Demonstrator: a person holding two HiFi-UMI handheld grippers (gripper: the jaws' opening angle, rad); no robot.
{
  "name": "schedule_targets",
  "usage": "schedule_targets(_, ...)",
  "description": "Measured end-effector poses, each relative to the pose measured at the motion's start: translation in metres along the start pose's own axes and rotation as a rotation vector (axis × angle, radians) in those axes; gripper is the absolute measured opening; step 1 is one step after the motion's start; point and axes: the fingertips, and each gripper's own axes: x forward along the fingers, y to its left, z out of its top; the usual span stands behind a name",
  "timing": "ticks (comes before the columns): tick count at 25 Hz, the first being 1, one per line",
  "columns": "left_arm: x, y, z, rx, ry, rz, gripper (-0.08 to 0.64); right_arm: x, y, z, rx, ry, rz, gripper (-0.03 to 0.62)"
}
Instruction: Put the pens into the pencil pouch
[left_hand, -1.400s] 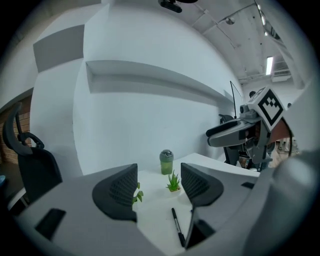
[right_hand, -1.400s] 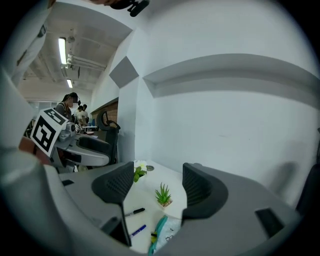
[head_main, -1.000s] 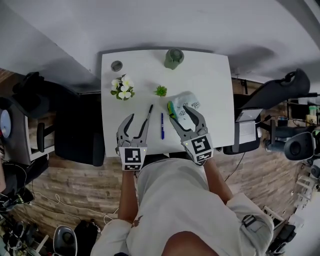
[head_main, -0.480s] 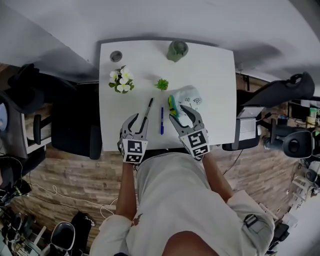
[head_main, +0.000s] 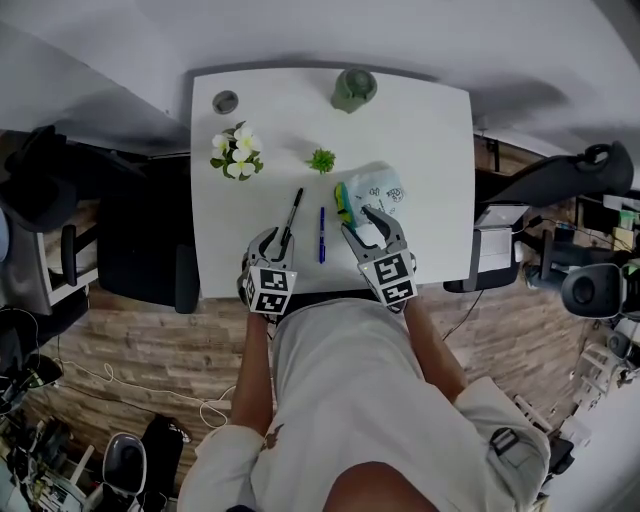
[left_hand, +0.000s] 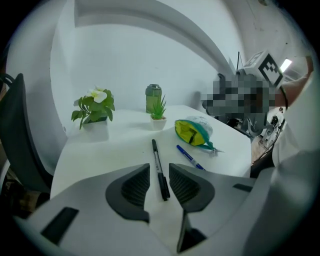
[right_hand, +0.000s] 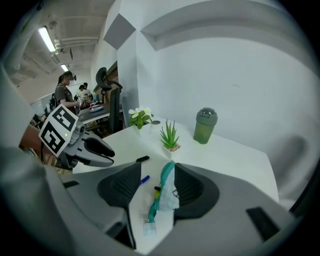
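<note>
Down at the near edge of the white table (head_main: 425, 130), the left gripper (head_main: 272, 234) is held low over the near end of the black pen (head_main: 293, 212) – its jaws have just been closing and are now narrowed to a slim gap, with the pen lying between the pads and not pinched by either. Beside it, the right gripper (head_main: 360, 222) is brought down right at the pencil pouch (head_main: 372, 190); its jaws have just been closing too, but are kept well apart, and the pouch's teal zip edge is seen standing between them, nearer the right pad, with no squeeze made out. The pouch is laid on the table with its yellow-green mouth turned to the left. Just left of the pouch the blue pen (head_main: 322, 235) is laid flat, and the black pen is found left of that again, angled slightly – both outside the pouch. Just beyond the pouch and a little left, a small green plant (head_main: 321, 160) is set; further left of the pouch, white flowers (head_main: 235, 155) are placed. Well beyond the pouch, by the far edge, a green bottle (head_main: 353, 90) is stood upright.
</note>
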Motion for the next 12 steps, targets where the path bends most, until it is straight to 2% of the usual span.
schedule_targets(10,0.019,-0.007,-0.035,-0.029,0.109,-0.015,0.075,0.015,-0.009,-0.024,0.015,0.066,-0.020,0.208)
schedule_targets(12,0.020,-0.009,-0.037,-0.024,0.114,-0.021,0.041,0.020,-0.012,-0.029,0.008,0.088,-0.030,0.207)
